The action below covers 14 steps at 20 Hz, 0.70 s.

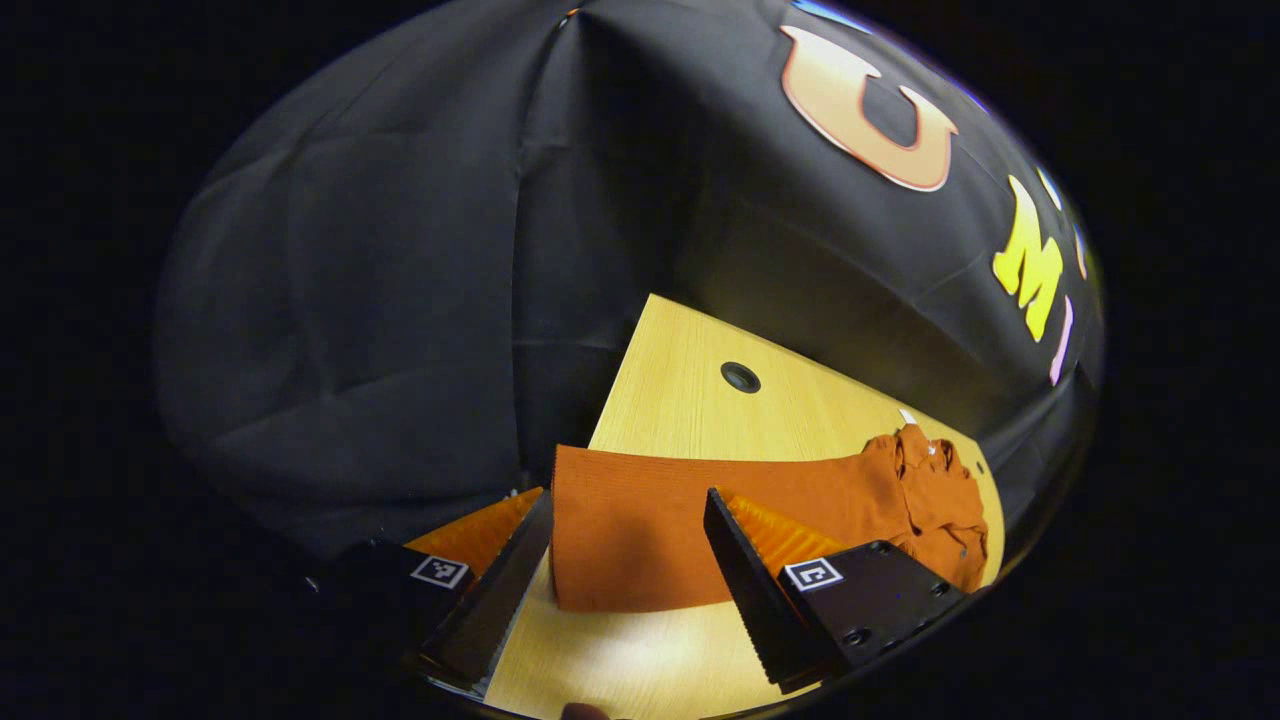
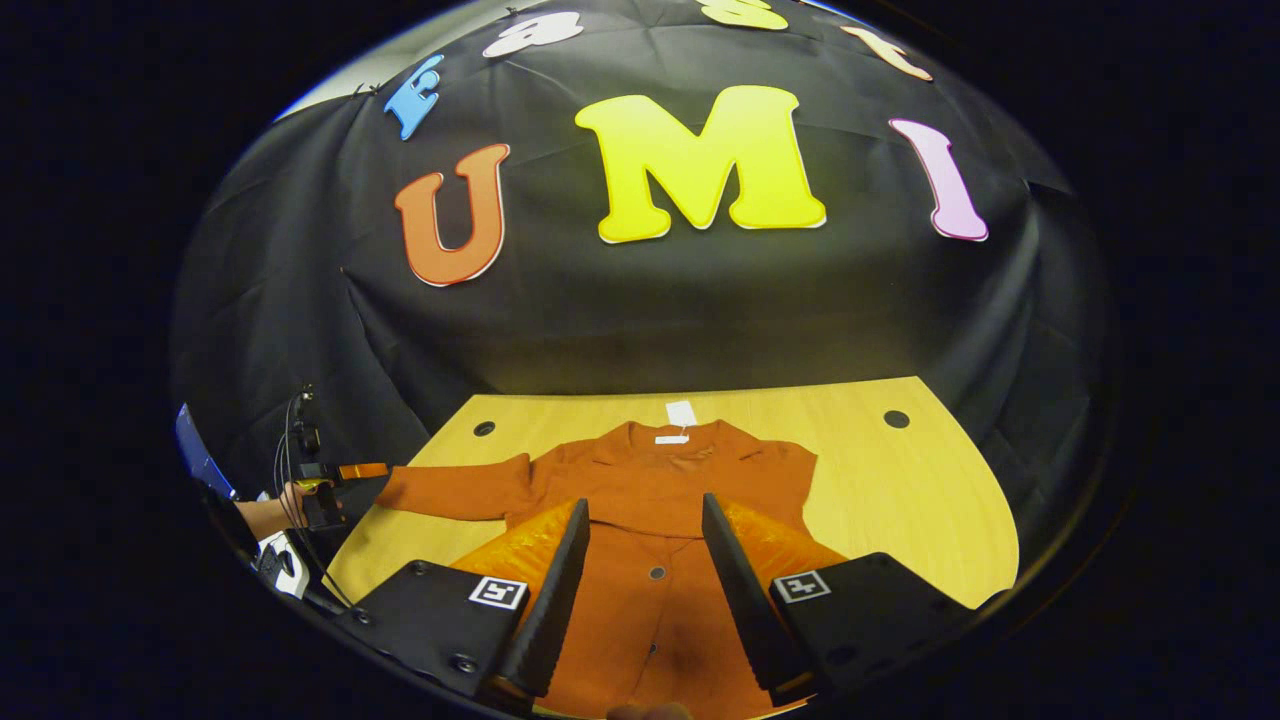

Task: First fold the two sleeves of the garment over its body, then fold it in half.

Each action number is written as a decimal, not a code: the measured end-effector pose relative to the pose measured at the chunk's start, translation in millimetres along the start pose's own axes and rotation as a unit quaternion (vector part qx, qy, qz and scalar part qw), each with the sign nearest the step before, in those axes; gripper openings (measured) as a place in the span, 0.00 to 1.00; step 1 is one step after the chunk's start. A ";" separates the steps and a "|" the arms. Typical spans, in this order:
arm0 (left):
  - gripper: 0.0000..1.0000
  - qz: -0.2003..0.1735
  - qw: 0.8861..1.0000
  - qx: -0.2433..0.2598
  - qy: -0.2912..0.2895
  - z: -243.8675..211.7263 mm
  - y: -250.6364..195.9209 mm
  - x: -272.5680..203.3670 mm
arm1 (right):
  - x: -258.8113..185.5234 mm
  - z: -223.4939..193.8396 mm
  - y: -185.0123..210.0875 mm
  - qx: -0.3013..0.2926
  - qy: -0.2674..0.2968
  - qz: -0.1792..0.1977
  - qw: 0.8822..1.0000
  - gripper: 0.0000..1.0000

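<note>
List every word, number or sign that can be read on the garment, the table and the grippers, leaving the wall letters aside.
White tag at the collar of the orange garment: too small to read.
Square markers on the right gripper and on the left gripper: black-and-white patterns, no words.
Wooden table: no text.

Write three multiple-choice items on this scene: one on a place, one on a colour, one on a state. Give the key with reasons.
1. Where does the garment lie?
A. on the wooden table
B. on the floor
C. on a chair

2. What colour is the garment?
A. blue
B. orange
C. white

3. How are the left gripper fingers?
A. shut on the sleeve
B. shut on a button
C. open, with the sleeve end between them

Key: 1 A, the garment lies spread on the tabletop; 2 B, the cloth is orange in both views; 3 C, a gap shows between fingers and cloth.
</note>
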<state>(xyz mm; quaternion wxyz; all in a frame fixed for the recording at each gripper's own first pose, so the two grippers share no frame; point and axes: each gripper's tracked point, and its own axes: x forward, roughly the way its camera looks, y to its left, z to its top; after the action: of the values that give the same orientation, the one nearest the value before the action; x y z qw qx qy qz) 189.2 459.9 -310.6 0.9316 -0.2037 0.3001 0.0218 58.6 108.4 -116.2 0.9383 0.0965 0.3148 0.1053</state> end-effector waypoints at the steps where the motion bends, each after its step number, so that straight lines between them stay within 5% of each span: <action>1: 0.99 -0.002 1.000 -0.013 0.006 -1.2 3.4 7.2 | -0.6 -2.1 -1.3 0.001 0.004 -0.006 1.000 0.74; 11: 1.00 -0.016 0.994 -0.076 0.080 -32.0 24.2 44.9 | 10.3 -9.0 -16.5 0.050 0.026 -0.033 0.998 0.74; 14: 0.81 0.007 0.995 -0.044 0.091 -33.1 24.0 40.1 | 13.2 -13.8 -14.4 0.051 0.033 -0.031 0.998 0.74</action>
<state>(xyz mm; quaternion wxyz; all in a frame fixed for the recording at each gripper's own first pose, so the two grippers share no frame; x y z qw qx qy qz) 199.9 465.7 -366.6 0.8904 -0.2432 0.3842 0.0228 62.4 99.6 -138.1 0.9241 0.1313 0.3533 0.0631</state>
